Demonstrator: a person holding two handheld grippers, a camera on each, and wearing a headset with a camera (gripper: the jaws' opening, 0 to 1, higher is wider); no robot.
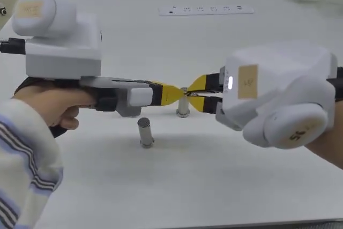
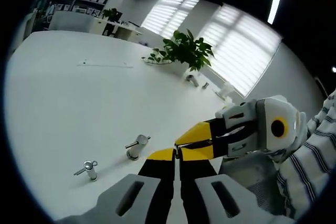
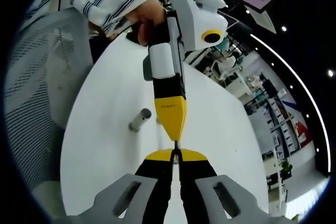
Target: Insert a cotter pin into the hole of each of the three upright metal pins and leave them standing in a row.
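While left gripper (image 1: pixel 179 94) and right gripper (image 1: pixel 193 93) fingers clamp shut tip-to-tip on cotter pin (image 1: pixel 186 94) above metal pin (image 1: pixel 183 110), uneven pull may drop it.

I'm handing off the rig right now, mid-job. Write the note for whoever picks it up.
Left gripper: fingers closed.
Right gripper: fingers closed, tip to tip with the left one above the table. Something thin sits where the tips meet, too small to name.
First metal pin and second metal pin stand upright, each with a cotter pin across its top.
Third metal pin stands bare, nearer the person than the tips.
Done: two pinned, it seems.
Left: pin the third, then check the row.
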